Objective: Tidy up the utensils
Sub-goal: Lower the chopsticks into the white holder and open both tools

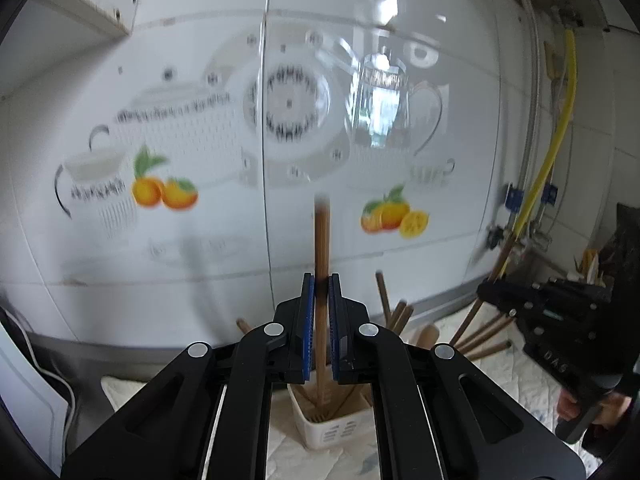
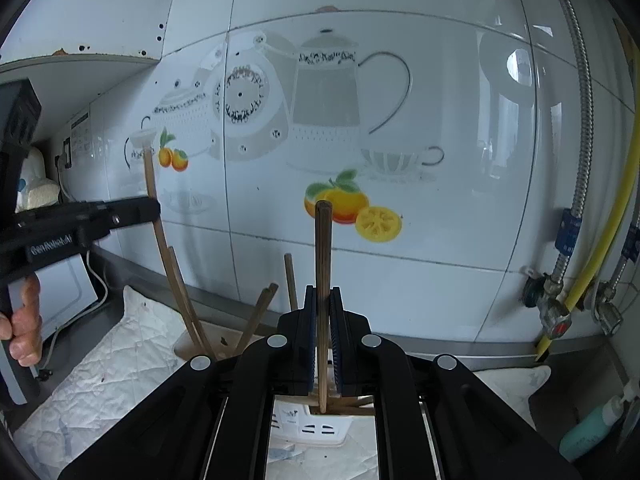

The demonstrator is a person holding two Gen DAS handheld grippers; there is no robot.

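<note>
Clamping one brown chopstick (image 1: 322,248) between its blue-padded jaws, the left hand-held gripper (image 1: 320,292) holds the stick upright, with its lower end down inside a white slotted holder (image 1: 334,430) that stands on the pale quilted cloth (image 1: 504,364) covering the bench. The upper end of this stick is blurred in the left wrist view. Behind and to the right of the jaws, several more brown sticks (image 1: 396,312) lean out at different angles; their exact count cannot be told there.

The right hand-held gripper (image 2: 323,304) is likewise closed on one chopstick (image 2: 322,256), held upright with its tip inside a second white slotted holder (image 2: 316,428). So each of the two tools grips a single stick. In the right wrist view, about five other sticks (image 2: 176,280) stand in the holder to the left, one of them caught in the left tool, whose black body enters from the left edge with a hand (image 2: 24,320) on its grip.

Beyond both holders rises a glossy white wall (image 2: 440,120) printed with teapots, cups and oranges. A yellow hose (image 2: 600,240) and a metal hose (image 2: 580,120) run down at the right, and a teal bottle (image 2: 592,432) lies near the lower right corner.
</note>
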